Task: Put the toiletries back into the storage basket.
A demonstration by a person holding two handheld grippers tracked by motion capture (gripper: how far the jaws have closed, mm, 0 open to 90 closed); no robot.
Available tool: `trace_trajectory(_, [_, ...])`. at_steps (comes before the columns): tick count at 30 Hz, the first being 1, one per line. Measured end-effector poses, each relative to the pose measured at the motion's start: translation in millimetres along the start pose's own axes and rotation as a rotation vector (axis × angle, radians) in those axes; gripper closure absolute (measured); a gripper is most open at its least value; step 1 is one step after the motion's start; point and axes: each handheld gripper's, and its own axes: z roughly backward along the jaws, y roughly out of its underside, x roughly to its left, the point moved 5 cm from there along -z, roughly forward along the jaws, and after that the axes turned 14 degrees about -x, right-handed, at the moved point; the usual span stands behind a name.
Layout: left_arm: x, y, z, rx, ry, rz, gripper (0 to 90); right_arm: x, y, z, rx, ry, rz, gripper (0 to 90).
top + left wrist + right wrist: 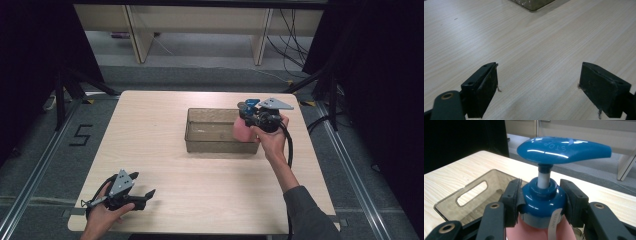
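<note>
A pale wood-grain table carries the scene, its rounded top sitting on a grey floor between metal rails. Directly on it, right of centre toward the far side, rests a clear smoky plastic bin, rectangular, long side across the table, with a handle slot cut in its end wall. The near half shows bare grain.

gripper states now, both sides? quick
Left gripper: open, nothing between the jaws, low over the table.
Right gripper: shut on the blue collar of the pink pump bottle, held at the clear bin.
</note>
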Motion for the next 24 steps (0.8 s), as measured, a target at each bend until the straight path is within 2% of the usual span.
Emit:
trace_trajectory(2, [0.5, -0.2, -0.4, -0.002, 0.0, 0.0, 14.9, -0.9, 3.1, -0.6, -0.001, -0.001, 0.0, 53.7])
trace_trajectory(3, [0.3, -0.3, -0.9, -0.005, 0.001, 0.002, 14.9, -2.9, 4.0, -2.3, -0.016, -0.014, 0.023, 53.6])
trace_trajectory(4, [0.4, -0.2, -0.2, 0.0, -0.002, -0.004, 14.9, -3.5, 5.7, -1.8, -0.006, -0.005, 0.025, 53.7])
trace_trajectory(6, [-0.1, 0.0, 0.3, 0.002, -0.002, 0.0, 14.9, -3.6, 9.6, -2.3, 0.006, -0.007, 0.006, 53.7])
trace_trajectory(7, [-0.2, -0.2, -0.3, -0.004, -0.005, 0.007, 14.9, -5.8, 10.8, -4.1, -0.002, -0.02, 0.026, 53.7])
trace_trajectory(8, [0.9, -0.4, -0.4, -0.002, 0.0, -0.003, 14.9, -5.0, 12.8, -2.7, 0.014, 0.005, 0.002, 53.7])
trace_trajectory(9, [0.9, -0.4, -0.4, -0.002, 0.0, -0.004, 14.9, -5.3, 14.2, -2.4, 0.015, 0.004, -0.005, 53.7])
trace_trajectory(11, [0.2, 0.0, 0.1, 0.0, -0.004, 0.001, 14.9, -7.1, 16.1, -3.4, 0.008, 0.0, 0.004, 53.7])
trace_trajectory(12, [0.4, 0.0, 0.0, 0.0, -0.002, 0.001, 14.9, -8.2, 17.0, -3.5, 0.001, 0.013, 0.009, 53.6])
trace_trajectory(13, [0.6, -0.3, -0.3, -0.002, -0.001, 0.0, 14.9, -8.5, 19.1, -3.3, 0.015, 0.005, 0.004, 53.7])
trace_trajectory(16, [-0.1, -0.2, 0.4, 0.002, -0.006, 0.0, 14.9, -7.7, 21.3, -3.6, 0.009, 0.014, -0.017, 53.7])
trace_trajectory(18, [-0.2, -0.3, -0.5, -0.006, 0.0, 0.008, 14.9, -9.7, 22.9, -3.7, 0.018, 0.007, 0.007, 53.6])
trace_trajectory(20, [0.4, -0.4, -0.7, -0.005, -0.004, -0.001, 14.9, -8.6, 24.2, -3.9, 0.012, 0.01, 0.001, 53.7])
trace_trajectory(21, [0.3, -0.1, -0.4, -0.002, 0.002, -0.003, 14.9, -9.7, 25.9, -3.4, 0.018, 0.004, 0.021, 53.7])
trace_trajectory(24, [-0.2, -0.4, -0.6, -0.006, -0.002, 0.007, 14.9, -9.2, 27.7, -3.9, 0.007, 0.009, 0.016, 53.6])
